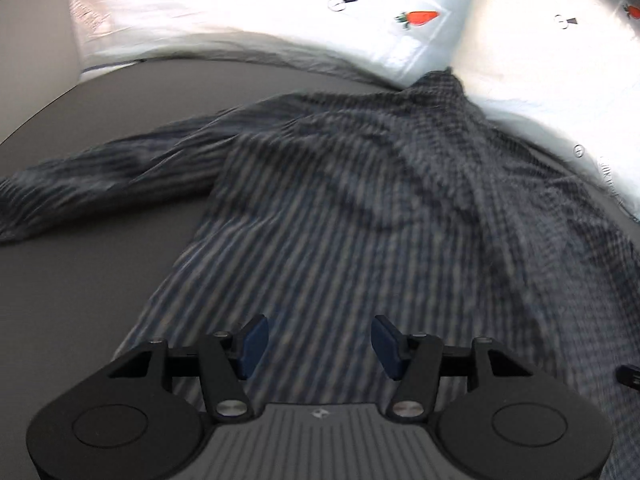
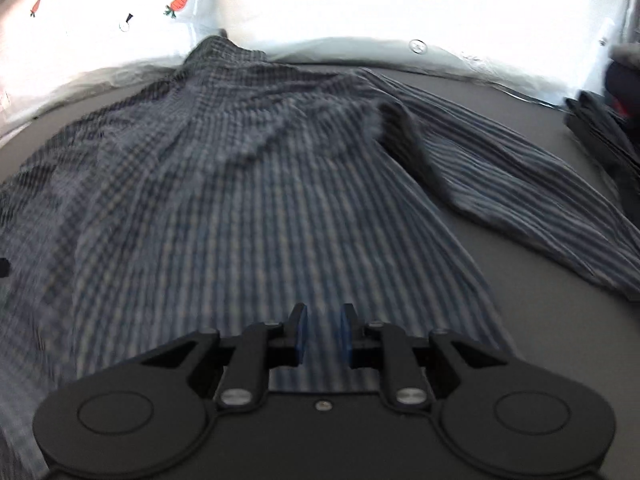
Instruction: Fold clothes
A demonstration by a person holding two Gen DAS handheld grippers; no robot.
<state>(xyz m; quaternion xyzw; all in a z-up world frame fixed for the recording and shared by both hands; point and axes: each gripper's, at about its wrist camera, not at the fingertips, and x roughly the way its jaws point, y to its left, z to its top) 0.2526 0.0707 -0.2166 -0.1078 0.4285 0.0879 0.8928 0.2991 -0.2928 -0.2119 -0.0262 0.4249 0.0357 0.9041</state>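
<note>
We look down on a checked shirt spread over a grey bed.

We see the grey bed (image 1: 80,280) carrying the checked shirt (image 1: 340,200) across its middle, collar against the white pillows (image 1: 360,20) printed with carrots at the far edge, one sleeve (image 2: 520,184) trailing toward the right edge near dark clothes (image 2: 600,132). Our left hand-held gripper (image 1: 316,340) hangs over the hem, jaws well apart; our right hand-held gripper (image 2: 323,334) shows a narrow gap, nothing pinched.

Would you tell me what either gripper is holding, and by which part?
Nothing: the left gripper and right gripper both hover open above the striped shirt.
</note>
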